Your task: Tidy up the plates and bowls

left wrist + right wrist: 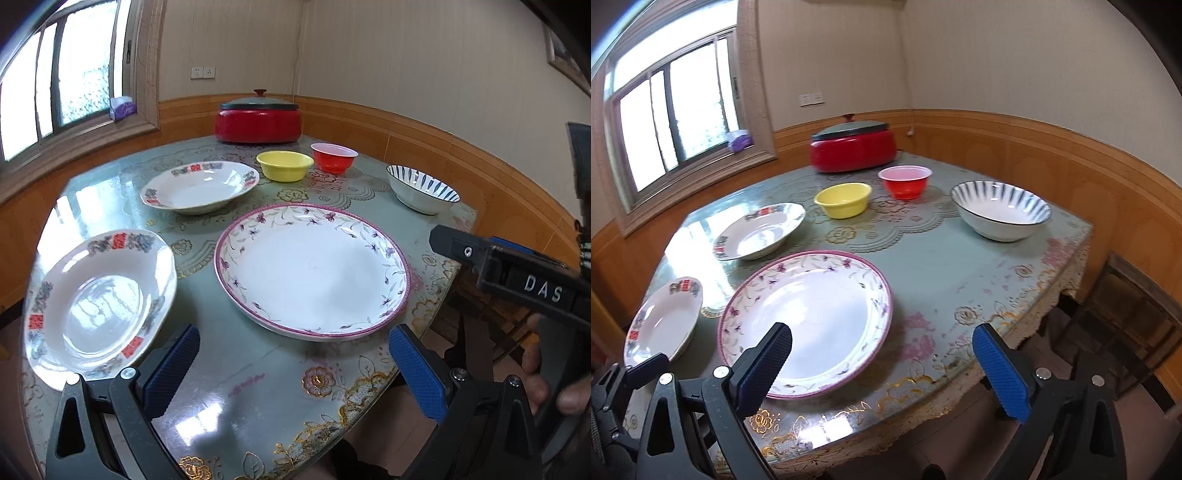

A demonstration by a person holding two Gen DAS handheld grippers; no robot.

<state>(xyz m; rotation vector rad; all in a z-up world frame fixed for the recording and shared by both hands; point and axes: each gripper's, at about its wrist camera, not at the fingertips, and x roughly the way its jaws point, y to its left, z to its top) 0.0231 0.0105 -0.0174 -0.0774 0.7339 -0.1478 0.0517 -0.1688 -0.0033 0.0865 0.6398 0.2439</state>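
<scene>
Table (258, 369) with a green flowered cloth under glass, set into a room corner.

Plates: big floral plate (312, 271) near the front edge, centre. Two smaller red-and-grey patterned plates, one behind it to the left (199, 186), one at the front-left corner (99, 306). All three lie flat and apart from each other.

Bowls: yellow bowl (285, 166) and red bowl (333, 158) side by side toward the back, close together; whether they touch cannot be told. Striped bowl (423, 189) alone near the right edge. All upright and empty.

Red pot (258, 120) with a lid at the back of the table.

Left gripper (295, 369): blue pads spread wide, nothing between them, hovering over the front edge just short of the big plate.

Right gripper (882, 365): also spread wide and empty, over the front edge; its left pad (764, 369) overlaps the big plate's rim in the picture, contact cannot be told.

Left view only: the right gripper's body from the side at far right, marked "DAS", with a hand (554, 376) on its handle. Tissue box (121, 108) on the window sill, clearer here.

Right view only: part of the left gripper's frame at lower left, before the corner plate; the cloth's lace edge (1071, 273) hanging over the right side of the table; a dark wooden chair (1126, 325) beside that side.
</scene>
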